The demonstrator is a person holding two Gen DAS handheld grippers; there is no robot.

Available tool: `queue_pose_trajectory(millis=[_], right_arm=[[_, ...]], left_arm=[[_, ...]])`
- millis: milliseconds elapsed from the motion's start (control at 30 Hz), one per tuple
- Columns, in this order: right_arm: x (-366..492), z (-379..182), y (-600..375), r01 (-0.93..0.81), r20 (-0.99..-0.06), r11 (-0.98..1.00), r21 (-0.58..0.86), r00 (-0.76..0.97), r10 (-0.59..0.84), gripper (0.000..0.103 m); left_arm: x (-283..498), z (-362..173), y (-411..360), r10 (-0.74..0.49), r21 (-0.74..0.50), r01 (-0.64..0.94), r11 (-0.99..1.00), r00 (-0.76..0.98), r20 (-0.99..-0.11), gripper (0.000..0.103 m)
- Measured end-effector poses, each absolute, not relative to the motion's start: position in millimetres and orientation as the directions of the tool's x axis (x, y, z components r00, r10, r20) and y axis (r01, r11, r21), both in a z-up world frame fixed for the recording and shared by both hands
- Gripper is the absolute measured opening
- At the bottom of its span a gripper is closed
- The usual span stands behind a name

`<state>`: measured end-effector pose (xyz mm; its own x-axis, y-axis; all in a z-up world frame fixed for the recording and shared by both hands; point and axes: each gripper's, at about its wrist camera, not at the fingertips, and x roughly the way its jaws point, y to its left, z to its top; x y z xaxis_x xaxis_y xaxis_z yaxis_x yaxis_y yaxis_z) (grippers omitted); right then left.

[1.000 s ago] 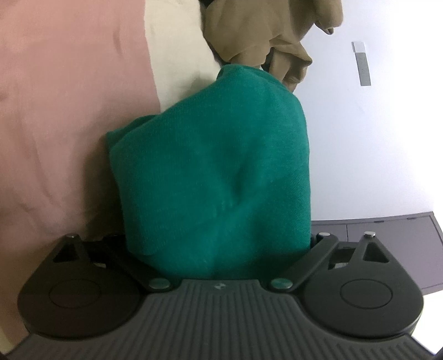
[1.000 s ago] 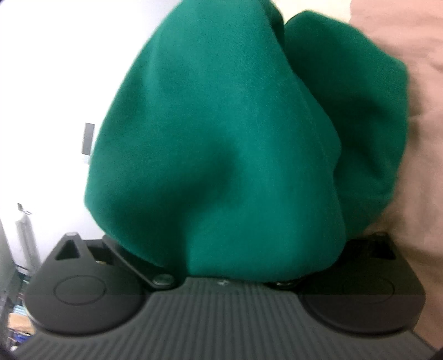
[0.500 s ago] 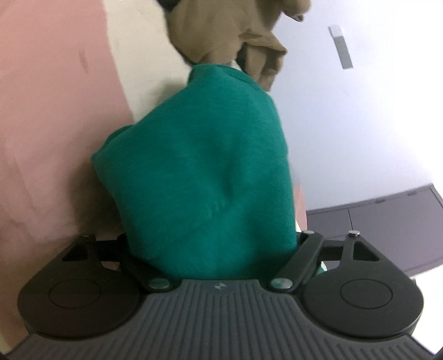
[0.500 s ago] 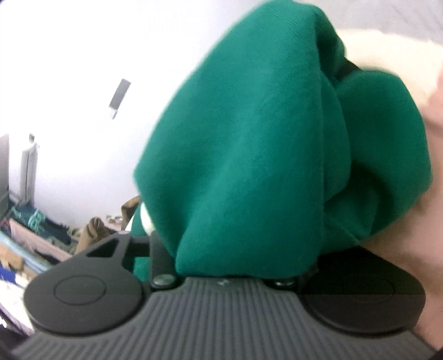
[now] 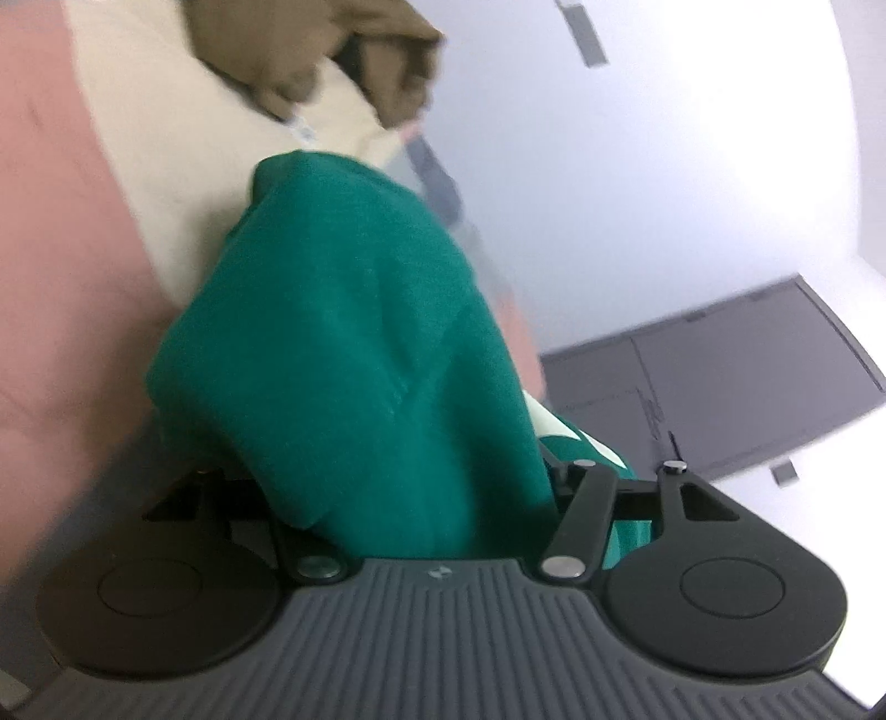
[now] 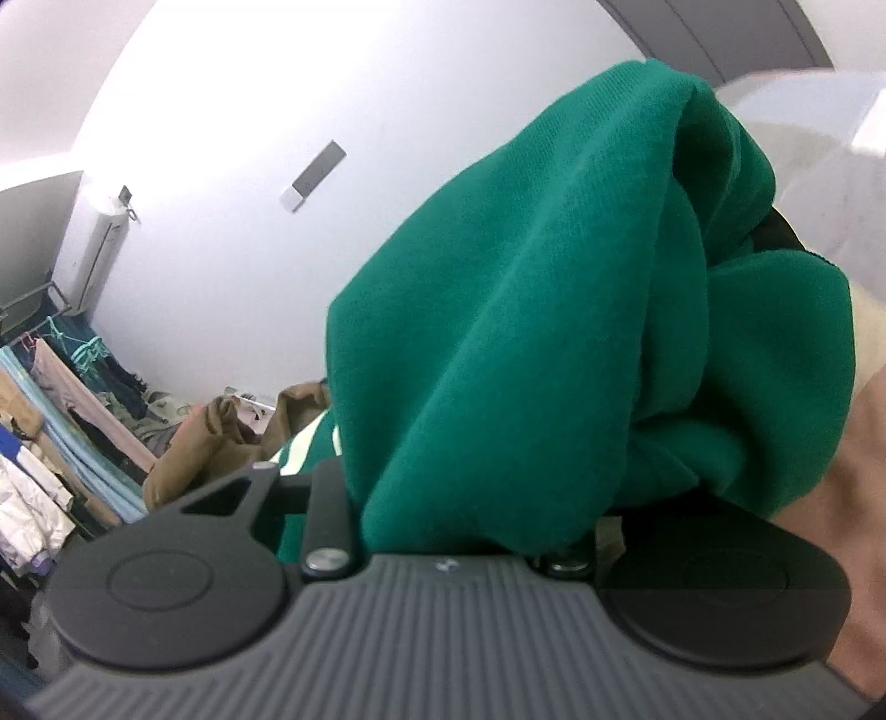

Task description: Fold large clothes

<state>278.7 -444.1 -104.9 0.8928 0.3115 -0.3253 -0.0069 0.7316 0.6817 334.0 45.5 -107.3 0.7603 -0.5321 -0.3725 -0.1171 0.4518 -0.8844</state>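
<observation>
A green garment with pale stripes at one edge is bunched between the jaws of my left gripper. It covers the fingers completely. The jaws are closing on this thick wad. In the right wrist view the same green garment hangs in heavy folds over my right gripper, whose jaws are also closing with cloth packed between them. The fingertips of both grippers are hidden under the fabric. Both views are tilted, and the cloth is lifted off the pink bedsheet.
A cream cloth and a brown garment lie further back on the bed. A grey cabinet stands against the white wall. In the right wrist view, a rack of hanging clothes and a brown heap are at the left.
Both grippers have risen and rolled with the green garment in them. The jaws have narrowed on the cloth. More of the wall and room shows beside the bundle.
</observation>
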Motion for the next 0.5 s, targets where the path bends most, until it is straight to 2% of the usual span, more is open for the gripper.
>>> queue_pose_trajectory(millis=[500], right_arm=[[232,-44,-570,-0.011,-0.203,0.813,0.582,0.966,0.159,0.039]], left_arm=[[380,-60,-140,-0.713,-0.912,0.092,0.401,0.656,-0.247,0.065]])
